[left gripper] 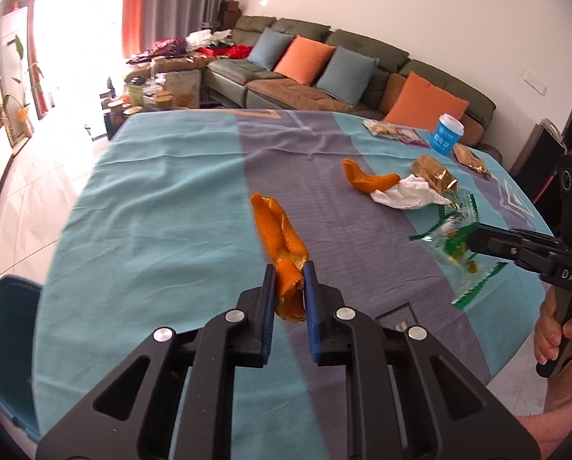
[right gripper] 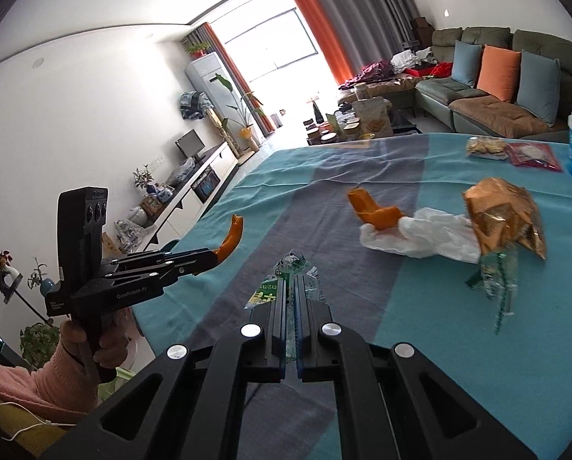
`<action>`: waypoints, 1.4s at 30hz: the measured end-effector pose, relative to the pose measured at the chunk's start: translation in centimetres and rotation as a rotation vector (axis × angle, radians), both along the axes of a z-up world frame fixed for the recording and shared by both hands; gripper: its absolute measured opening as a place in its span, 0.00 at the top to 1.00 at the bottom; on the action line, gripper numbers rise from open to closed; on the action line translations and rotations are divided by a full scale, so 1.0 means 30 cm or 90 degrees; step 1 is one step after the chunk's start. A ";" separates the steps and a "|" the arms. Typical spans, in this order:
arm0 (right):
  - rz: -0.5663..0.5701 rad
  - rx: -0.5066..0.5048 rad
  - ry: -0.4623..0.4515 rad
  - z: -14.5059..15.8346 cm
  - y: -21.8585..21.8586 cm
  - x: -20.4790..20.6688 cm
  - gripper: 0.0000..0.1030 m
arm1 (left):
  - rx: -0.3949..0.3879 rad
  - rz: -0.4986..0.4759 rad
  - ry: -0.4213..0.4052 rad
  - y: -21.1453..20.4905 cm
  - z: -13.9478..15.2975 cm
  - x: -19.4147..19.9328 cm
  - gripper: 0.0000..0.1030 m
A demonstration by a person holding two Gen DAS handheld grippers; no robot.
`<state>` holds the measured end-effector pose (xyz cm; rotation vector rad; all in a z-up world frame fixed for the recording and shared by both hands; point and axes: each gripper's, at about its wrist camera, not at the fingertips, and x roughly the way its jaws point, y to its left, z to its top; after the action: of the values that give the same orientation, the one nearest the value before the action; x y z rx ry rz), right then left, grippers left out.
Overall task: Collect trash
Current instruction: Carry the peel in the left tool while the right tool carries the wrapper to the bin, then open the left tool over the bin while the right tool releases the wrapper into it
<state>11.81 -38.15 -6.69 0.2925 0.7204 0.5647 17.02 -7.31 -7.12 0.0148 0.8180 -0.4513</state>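
Over teal tablecloth (left gripper: pixel 151 191), left hand-held gripper (left gripper: pixel 289 272) pinching orange peel (left gripper: pixel 282 237), right hand-held gripper (right gripper: pixel 291 287), "DAS", clamping green-printed wrapper (right gripper: pixel 286 264)

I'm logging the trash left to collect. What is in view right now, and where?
orange peel: two, orange; one held in the left gripper, one on the table beside the tissue
clear green-printed wrapper: one, held in the right gripper
tissue: one, white, mid table
gold wrapper: one, against the tissue
small gold packet: one, far right edge
snack packets: two, far side
cup: one, blue with white lid, far side
tablecloth: one, teal and grey
sofa: one, green, with blue and orange cushions
left gripper: fingers shut on peel
right gripper: fingers shut on wrapper
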 end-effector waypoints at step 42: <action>0.296 -0.045 0.015 0.046 1.027 0.257 0.97 | -0.021 0.345 0.016 0.950 -0.049 -0.240 0.86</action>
<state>19.51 -7.35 -5.32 0.0618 0.8344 0.9755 9.81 21.20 -8.59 -0.2390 0.8020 0.0475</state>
